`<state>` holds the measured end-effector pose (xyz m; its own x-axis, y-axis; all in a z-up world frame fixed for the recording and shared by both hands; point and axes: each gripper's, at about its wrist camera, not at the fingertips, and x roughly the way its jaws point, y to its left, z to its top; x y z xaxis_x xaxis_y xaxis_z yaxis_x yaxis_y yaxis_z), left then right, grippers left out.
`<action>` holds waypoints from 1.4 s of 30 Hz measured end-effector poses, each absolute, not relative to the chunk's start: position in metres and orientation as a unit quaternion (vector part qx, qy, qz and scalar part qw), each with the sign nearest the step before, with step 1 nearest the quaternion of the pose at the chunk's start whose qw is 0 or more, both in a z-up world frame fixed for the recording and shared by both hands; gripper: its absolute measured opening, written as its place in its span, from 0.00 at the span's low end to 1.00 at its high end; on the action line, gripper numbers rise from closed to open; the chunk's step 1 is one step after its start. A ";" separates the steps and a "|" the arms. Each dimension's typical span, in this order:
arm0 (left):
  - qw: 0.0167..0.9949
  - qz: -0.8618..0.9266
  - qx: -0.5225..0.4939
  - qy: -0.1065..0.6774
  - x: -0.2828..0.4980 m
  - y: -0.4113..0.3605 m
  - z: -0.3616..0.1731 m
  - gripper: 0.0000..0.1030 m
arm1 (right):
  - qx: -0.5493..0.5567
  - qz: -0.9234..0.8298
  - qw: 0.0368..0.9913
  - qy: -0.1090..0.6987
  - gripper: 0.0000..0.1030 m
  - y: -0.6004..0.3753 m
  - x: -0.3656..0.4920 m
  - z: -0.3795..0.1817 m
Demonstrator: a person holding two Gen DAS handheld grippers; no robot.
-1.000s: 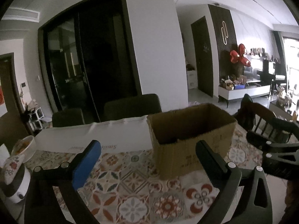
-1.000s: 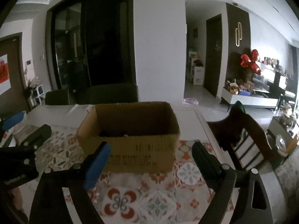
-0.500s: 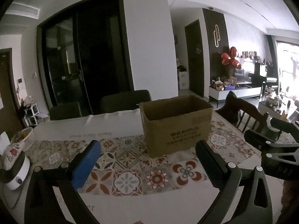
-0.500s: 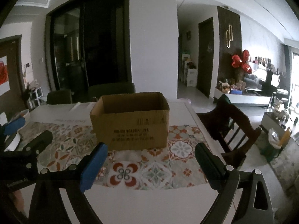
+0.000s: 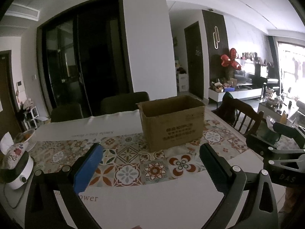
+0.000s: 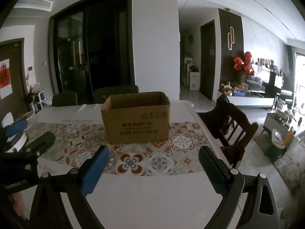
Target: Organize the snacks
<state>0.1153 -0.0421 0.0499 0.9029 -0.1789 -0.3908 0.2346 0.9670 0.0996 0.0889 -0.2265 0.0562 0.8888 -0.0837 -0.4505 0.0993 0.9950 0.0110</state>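
Left gripper [image 5: 150, 152]: released, empty, above the table [image 5: 152, 200]. Box [image 5: 172, 121]: upright, open, centre of table, well apart from both grippers; contents hidden by its walls. Right gripper [image 6: 154, 155]: released, empty. Risk: no snacks visible, so reaching blind into the box could tip it.

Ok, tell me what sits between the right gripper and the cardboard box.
Nothing visible does. The right gripper is open and empty, and only bare patterned tablecloth lies between it and the cardboard box. The left gripper sits well off to the side.
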 end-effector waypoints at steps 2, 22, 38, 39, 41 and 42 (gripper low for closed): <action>0.973 -0.107 0.071 0.193 0.112 -0.043 0.051 1.00 | 0.018 -0.047 0.972 0.229 0.92 -0.227 0.086 0.058; 0.976 -0.116 0.065 0.175 0.088 -0.038 0.061 1.00 | 0.013 -0.046 0.975 0.216 0.92 -0.225 0.066 0.066; 0.976 -0.116 0.073 0.172 0.080 -0.038 0.062 1.00 | 0.017 -0.044 0.973 0.227 0.92 -0.223 0.057 0.065; 0.976 -0.116 0.073 0.172 0.080 -0.038 0.062 1.00 | 0.018 -0.044 0.973 0.226 0.92 -0.224 0.057 0.065; 0.975 -0.115 0.072 0.173 0.080 -0.038 0.062 1.00 | 0.017 -0.043 0.973 0.227 0.92 -0.224 0.057 0.064; 0.975 -0.115 0.072 0.174 0.080 -0.038 0.062 1.00 | 0.018 -0.043 0.973 0.226 0.92 -0.224 0.057 0.064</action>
<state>0.0799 -0.0377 0.0617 0.9128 -0.1998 -0.3562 0.2500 0.9630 0.1006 0.0571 -0.2238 0.0643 0.8939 -0.0757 -0.4419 0.0916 0.9957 0.0147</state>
